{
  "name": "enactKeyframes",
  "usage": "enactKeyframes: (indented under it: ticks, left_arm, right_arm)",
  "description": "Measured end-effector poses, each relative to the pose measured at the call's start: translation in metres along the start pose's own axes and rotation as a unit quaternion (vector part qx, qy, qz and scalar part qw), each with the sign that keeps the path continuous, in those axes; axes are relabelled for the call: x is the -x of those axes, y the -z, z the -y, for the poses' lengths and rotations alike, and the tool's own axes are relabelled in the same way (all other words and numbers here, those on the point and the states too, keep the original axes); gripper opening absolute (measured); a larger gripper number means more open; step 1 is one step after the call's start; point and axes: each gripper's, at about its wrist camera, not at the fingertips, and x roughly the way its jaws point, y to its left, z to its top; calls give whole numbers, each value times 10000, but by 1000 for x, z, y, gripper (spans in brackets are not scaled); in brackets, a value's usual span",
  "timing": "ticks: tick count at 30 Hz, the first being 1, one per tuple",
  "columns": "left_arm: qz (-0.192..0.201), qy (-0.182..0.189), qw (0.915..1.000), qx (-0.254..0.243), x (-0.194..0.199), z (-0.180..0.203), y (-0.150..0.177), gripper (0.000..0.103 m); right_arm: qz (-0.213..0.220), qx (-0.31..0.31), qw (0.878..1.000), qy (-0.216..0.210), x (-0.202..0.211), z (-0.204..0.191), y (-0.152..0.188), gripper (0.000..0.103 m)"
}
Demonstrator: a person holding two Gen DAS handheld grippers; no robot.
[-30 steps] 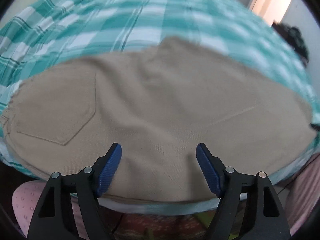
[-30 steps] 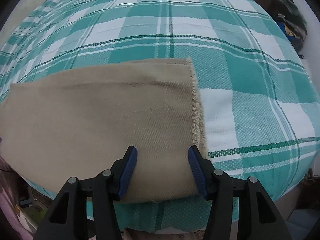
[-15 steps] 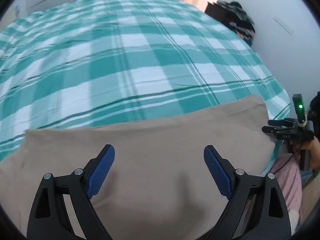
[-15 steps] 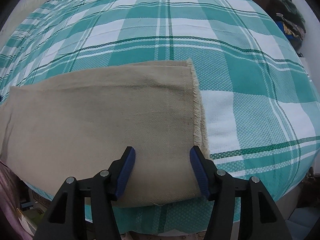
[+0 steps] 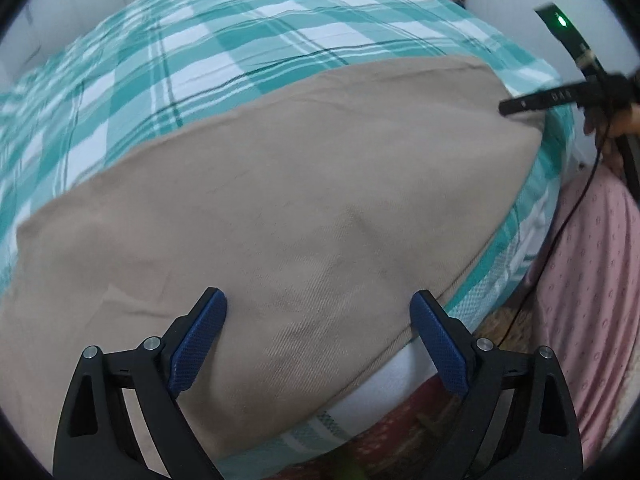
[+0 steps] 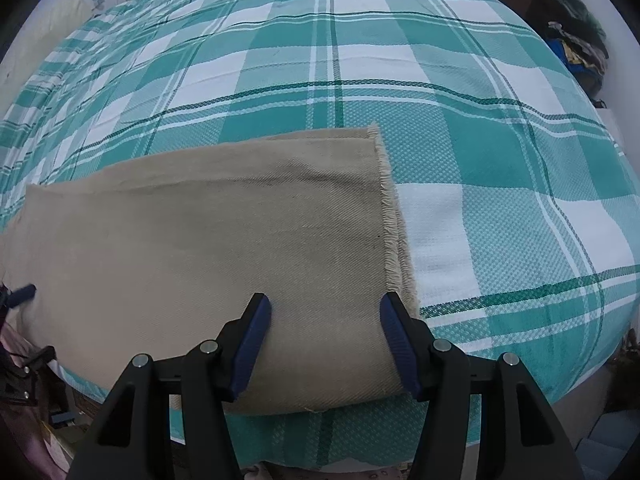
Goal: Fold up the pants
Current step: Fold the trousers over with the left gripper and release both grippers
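Pants (image 6: 200,248) flat on plaid bedspread (image 6: 400,80) | left gripper (image 5: 318,340) jaws released; right gripper (image 6: 326,344) released | clothes pile (image 6: 576,40) beyond

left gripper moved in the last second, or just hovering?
Yes. The left gripper has swung right along the pants: the back pocket left its view, and the right gripper at the leg end now shows.
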Motion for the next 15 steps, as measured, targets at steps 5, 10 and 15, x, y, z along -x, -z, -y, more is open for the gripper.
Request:
enactKeyframes:
  ticks: [5, 10, 15]
  left_arm:
    - [20, -31, 10000, -37, -5, 1, 1, 96]
    - [53, 66, 10000, 27, -4, 0, 2, 96]
    - [90, 103, 9999, 90, -5, 0, 2, 97]
  right_arm:
    - [514, -316, 9977, -320, 20, 10, 5, 58]
    - [1544, -2343, 9376, -2056, 63, 76, 35, 58]
    - [1204, -3260, 9064, -2403, 65, 104, 54, 58]
